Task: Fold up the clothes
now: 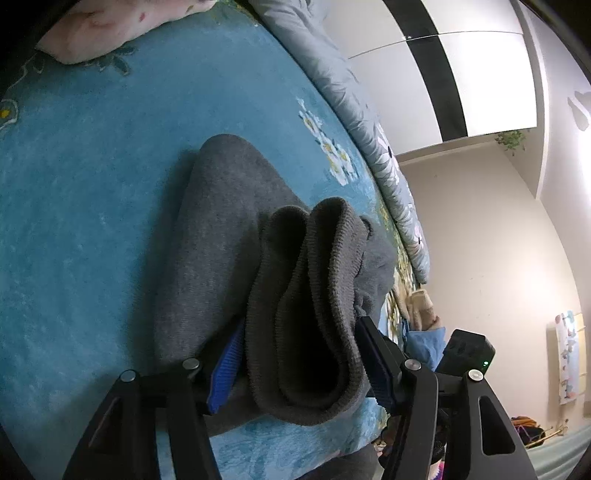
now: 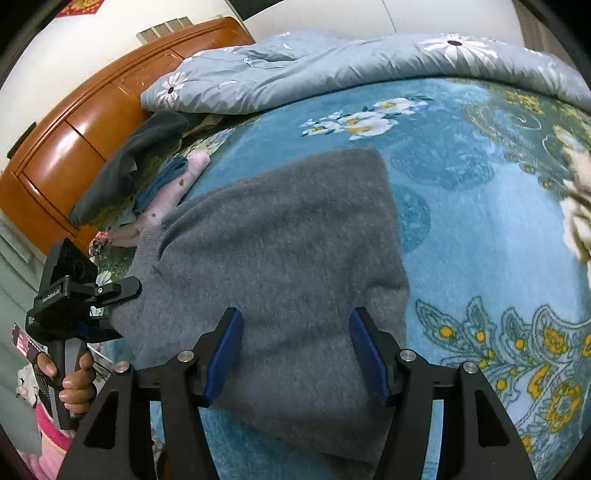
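A grey knit sweater point(image 2: 295, 258) lies folded on the blue flowered bedspread point(image 2: 480, 229). In the left wrist view the sweater point(image 1: 221, 229) lies flat and its ribbed hem point(image 1: 314, 314) bunches up between the fingers of my left gripper point(image 1: 299, 354), whose jaws stand wide around it; I cannot tell if they grip it. My right gripper point(image 2: 295, 350) is open and empty, its blue pads low over the sweater's near edge. The left gripper also shows in the right wrist view point(image 2: 110, 291), held by a hand at the sweater's left edge.
A grey flowered quilt point(image 2: 332, 66) lies bunched along the far side of the bed. A dark garment point(image 2: 136, 158) and pink clothes point(image 2: 173, 192) lie at the left by the orange wooden headboard point(image 2: 81, 122). A pink pillow point(image 1: 110, 26) lies at the top left.
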`<state>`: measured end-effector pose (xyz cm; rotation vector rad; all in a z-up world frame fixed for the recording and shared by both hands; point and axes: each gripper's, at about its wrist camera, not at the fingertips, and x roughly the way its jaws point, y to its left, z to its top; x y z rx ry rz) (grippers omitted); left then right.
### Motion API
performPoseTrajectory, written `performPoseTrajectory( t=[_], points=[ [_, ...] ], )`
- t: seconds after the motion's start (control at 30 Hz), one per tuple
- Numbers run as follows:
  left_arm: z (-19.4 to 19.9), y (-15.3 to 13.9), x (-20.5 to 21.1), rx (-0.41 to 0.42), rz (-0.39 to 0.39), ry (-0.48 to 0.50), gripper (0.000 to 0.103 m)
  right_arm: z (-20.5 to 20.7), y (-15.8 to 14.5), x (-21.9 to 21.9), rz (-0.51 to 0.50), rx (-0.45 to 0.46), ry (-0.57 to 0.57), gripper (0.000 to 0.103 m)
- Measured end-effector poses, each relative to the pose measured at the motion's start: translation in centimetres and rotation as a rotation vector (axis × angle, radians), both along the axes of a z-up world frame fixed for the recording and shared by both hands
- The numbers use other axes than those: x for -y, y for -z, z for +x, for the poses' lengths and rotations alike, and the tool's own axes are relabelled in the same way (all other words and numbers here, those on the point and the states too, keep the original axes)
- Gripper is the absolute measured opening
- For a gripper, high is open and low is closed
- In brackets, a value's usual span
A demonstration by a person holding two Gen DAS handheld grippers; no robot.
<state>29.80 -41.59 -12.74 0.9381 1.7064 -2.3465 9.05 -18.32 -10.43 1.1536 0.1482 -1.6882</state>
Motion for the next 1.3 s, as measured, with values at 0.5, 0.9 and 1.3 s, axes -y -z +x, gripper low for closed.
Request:
performPoseTrajectory(
  t=[0.5,0.9,1.3],
  points=[
    [-0.4,-3.2,-2.9,-0.020,-0.269,-0.025,0.017,0.2,-0.4,-0.5,0.015,0.017,0.038,0.063],
    [3.3,-6.2,1.1,-0.141,-0.280,-0.107,0.015,0.4,-3.1,-1.8,-0.073,-0.041,0.044,0.063],
    [3.9,0.4,3.2,-0.016,-0.166,-0.127,0.024,-0.1,-1.0,-1.2,-0.025,0.001,0.044,0.063]
  ],
)
